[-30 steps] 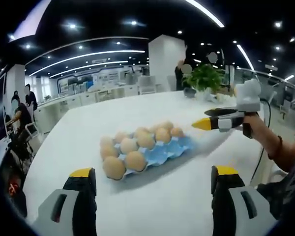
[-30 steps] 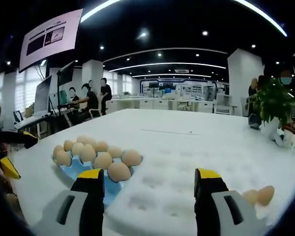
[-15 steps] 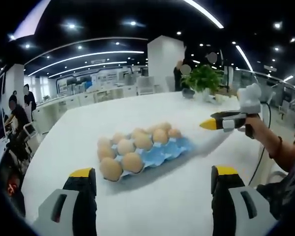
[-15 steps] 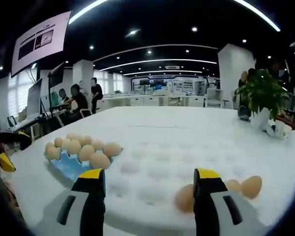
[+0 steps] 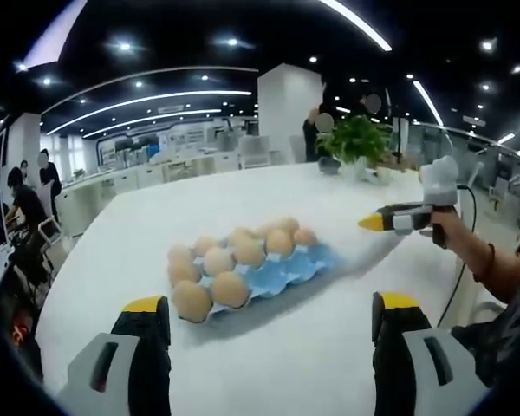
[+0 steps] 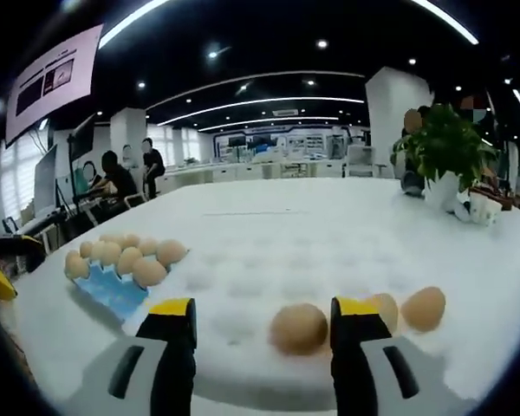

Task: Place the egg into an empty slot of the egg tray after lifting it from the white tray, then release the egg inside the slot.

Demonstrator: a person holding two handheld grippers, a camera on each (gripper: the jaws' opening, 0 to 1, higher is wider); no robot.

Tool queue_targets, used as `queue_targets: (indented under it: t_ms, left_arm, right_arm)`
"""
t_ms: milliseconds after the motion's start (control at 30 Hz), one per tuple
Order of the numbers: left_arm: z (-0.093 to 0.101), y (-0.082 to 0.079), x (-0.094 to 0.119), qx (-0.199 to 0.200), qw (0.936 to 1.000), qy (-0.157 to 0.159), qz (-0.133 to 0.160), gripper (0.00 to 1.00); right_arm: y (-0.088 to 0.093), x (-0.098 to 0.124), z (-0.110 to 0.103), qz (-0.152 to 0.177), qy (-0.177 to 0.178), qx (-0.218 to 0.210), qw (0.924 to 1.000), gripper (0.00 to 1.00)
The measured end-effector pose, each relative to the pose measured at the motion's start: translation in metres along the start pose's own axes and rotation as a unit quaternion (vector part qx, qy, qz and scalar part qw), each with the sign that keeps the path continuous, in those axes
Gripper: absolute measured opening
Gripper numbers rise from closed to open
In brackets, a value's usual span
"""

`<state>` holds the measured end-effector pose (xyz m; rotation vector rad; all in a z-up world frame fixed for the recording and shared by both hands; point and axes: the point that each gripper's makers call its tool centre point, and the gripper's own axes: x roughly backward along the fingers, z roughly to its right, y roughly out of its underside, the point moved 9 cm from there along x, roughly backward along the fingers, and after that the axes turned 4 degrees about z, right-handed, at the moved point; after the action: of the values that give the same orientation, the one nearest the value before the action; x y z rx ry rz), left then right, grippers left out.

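While hovering above the white tabletop (image 5: 312, 347), left gripper (image 5: 273, 325) with fingers (image 5: 147, 312) spread wide and holding nothing. Ahead on the tabletop, a blue egg tray (image 5: 282, 269), eggs (image 5: 230, 289) filling its near and left slots, bare blue slots toward its right end. Farther right, held in a hand (image 5: 446, 227), the right gripper (image 5: 390, 221) with its yellow tip pointing left (opening not readable from this angle). Behind, a potted plant (image 5: 357, 139) at the far edge of the tabletop.

In the right gripper view, right gripper (image 6: 260, 325) likewise parted, fingers (image 6: 175, 316) empty. Just beyond the tips, on the white tray (image 6: 243, 295) with its shallow dimples, a brown egg (image 6: 299, 328) lying between the fingers' lines, nearer the right one, untouched. Two more eggs (image 6: 425, 308) to its right on the same tray. Off to the left, the blue egg tray (image 6: 113, 290) with its eggs, beside the white tray. Potted plant (image 6: 442, 147) at far right.
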<state>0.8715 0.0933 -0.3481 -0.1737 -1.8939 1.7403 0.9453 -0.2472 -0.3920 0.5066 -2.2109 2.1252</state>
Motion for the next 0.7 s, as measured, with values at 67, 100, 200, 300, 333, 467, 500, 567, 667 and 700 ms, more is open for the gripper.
queue_targets:
  t_ms: [67, 100, 200, 300, 333, 467, 500, 567, 667, 700]
  left_arm:
    - [0.0, -0.001, 0.0, 0.0, 1.0, -0.001, 0.0, 0.99]
    - [0.0, -0.001, 0.001, 0.0, 1.0, -0.002, 0.001, 0.99]
    - [0.0, -0.001, 0.001, 0.0, 1.0, -0.001, 0.002, 0.99]
    - [0.001, -0.001, 0.001, 0.0, 1.0, -0.001, 0.001, 0.99]
    - [0.0, -0.001, 0.001, -0.001, 1.0, -0.002, 0.0, 0.99]
    - [0.0, -0.002, 0.001, -0.001, 1.0, -0.002, 0.001, 0.99]
    - [0.001, -0.002, 0.001, -0.001, 1.0, -0.002, 0.002, 0.99]
    - [0.001, -0.002, 0.001, -0.002, 1.0, -0.002, 0.002, 0.99]
    - [0.001, -0.002, 0.0, -0.002, 1.0, -0.001, 0.001, 0.99]
    - [0.001, -0.002, 0.0, -0.003, 1.0, -0.002, 0.0, 0.98]
  right_arm:
    - [0.001, 0.0, 0.002, 0.001, 0.002, -0.004, 1.0, 0.62]
    - [0.002, 0.0, 0.003, 0.0, 0.002, -0.007, 1.0, 0.61]
    - [0.005, 0.0, 0.008, -0.001, 0.012, -0.019, 0.9998, 0.55]
    - [0.005, 0.002, 0.011, 0.004, 0.022, -0.021, 0.9995, 0.48]
    - [0.005, 0.002, 0.012, 0.005, 0.023, -0.022, 0.9995, 0.46]
    - [0.007, 0.001, 0.016, -0.006, 0.042, 0.021, 0.9989, 0.35]
    - [0.007, 0.001, 0.016, -0.006, 0.042, 0.025, 0.9988, 0.34]
    - [0.008, 0.0, 0.016, -0.002, 0.044, 0.017, 0.9989, 0.34]
    - [0.008, 0.0, 0.016, -0.001, 0.047, 0.022, 0.9987, 0.34]
    - [0.008, -0.001, 0.015, -0.003, 0.048, 0.03, 0.9984, 0.34]
